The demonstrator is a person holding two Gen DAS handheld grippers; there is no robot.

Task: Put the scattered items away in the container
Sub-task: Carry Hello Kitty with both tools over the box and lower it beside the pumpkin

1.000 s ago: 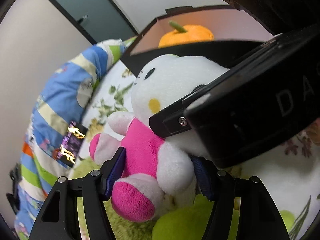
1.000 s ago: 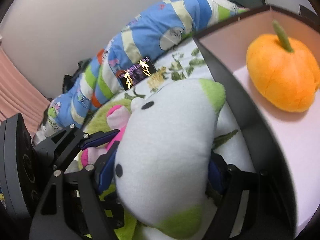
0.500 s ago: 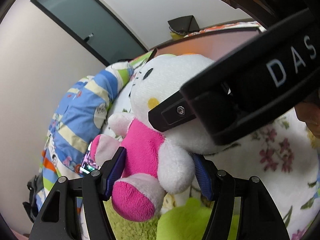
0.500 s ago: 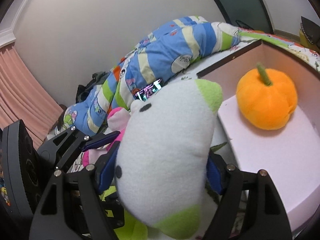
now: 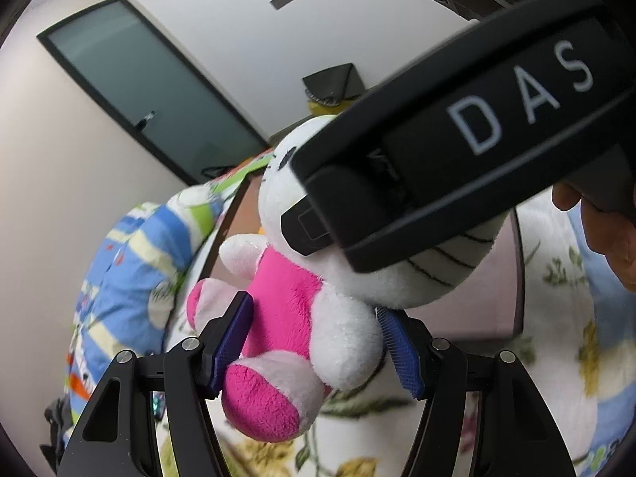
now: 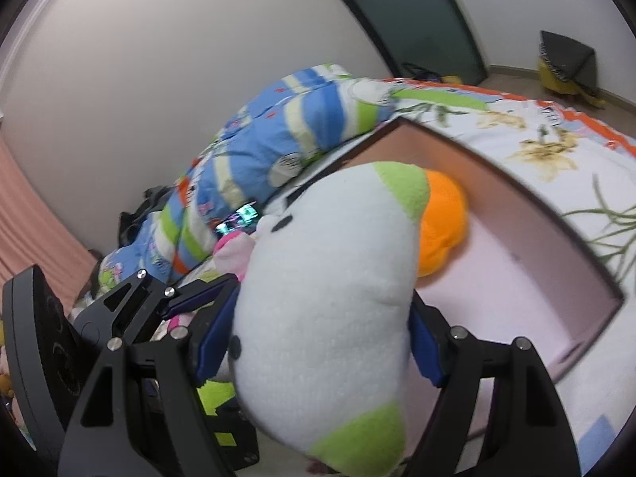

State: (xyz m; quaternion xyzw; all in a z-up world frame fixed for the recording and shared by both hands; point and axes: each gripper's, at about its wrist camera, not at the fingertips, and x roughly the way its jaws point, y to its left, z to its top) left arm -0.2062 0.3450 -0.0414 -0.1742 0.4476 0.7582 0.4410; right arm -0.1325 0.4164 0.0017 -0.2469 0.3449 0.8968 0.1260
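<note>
In the left wrist view, a striped quilt point(image 5: 131, 274) fills the lower left. At centre, the left gripper point(image 5: 314, 342) is clamped on a cat plush point(image 5: 294, 310), its blue pads pressing the pink body. The right gripper's black housing crosses the upper right, covering part of the plush's head.

In the right wrist view, the quilt lies at left centre. The right gripper point(image 6: 322, 338) is clamped on the plush's white head point(image 6: 330, 286) at lower centre. Behind it, right of centre, an orange pumpkin point(image 6: 443, 222) sits inside the box point(image 6: 556, 262) on the floral bed point(image 6: 528, 151).
</note>
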